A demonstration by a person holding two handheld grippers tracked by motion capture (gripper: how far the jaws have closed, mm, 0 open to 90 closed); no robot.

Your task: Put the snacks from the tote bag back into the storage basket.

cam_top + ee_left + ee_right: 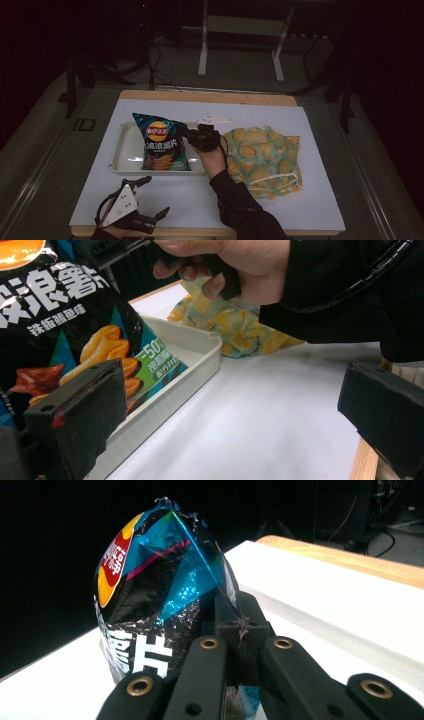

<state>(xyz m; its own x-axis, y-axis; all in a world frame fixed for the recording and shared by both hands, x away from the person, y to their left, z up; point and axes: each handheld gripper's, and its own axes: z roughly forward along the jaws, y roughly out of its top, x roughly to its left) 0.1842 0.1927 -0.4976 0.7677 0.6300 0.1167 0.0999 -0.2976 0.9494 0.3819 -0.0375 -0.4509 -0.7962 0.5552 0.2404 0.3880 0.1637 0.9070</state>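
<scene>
A blue and black crisp bag (159, 143) stands tilted in a white tray (125, 152). My right gripper (185, 132) is shut on the bag's upper right edge. In the right gripper view the jaws (239, 617) pinch the foil seam of the bag (150, 590). Near the table's front left edge my left gripper (156, 196) stands open with nothing between its jaws. In the left gripper view (230, 410) it faces the bag (60, 340), the tray's corner (200, 360) and the hand (235, 265) on the right gripper.
A yellow lemon-print cloth bag (262, 156) lies right of the tray on the white table cover (200, 200). The wooden table edge (210, 96) runs along the back. Dark floor, cables and a stand's legs (240, 45) lie beyond.
</scene>
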